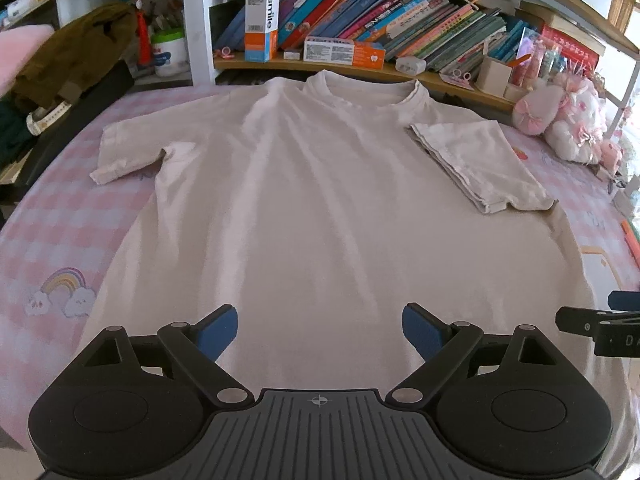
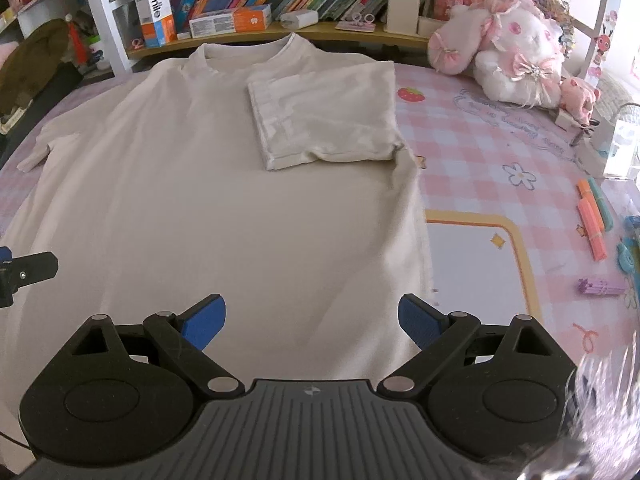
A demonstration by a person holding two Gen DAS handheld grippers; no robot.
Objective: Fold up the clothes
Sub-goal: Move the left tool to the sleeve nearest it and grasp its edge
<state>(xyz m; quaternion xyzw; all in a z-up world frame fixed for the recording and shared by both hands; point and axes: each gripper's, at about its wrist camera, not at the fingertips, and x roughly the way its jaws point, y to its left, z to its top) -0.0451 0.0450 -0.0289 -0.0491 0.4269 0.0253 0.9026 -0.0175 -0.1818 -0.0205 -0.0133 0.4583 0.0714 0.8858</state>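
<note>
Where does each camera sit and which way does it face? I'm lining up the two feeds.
Left wrist: on the left gripper above the hem, facing the collar; the right gripper's tip pokes in.
Right wrist: on the right gripper, facing the folded sleeve.
Shared: white T-shirt, bookshelf.

Pink checked table (image 2: 472,160), white T-shirt (image 2: 208,208) spread flat on it, plush bunny (image 2: 516,48) at the far corner, highlighters (image 2: 592,224) along the right edge
</note>
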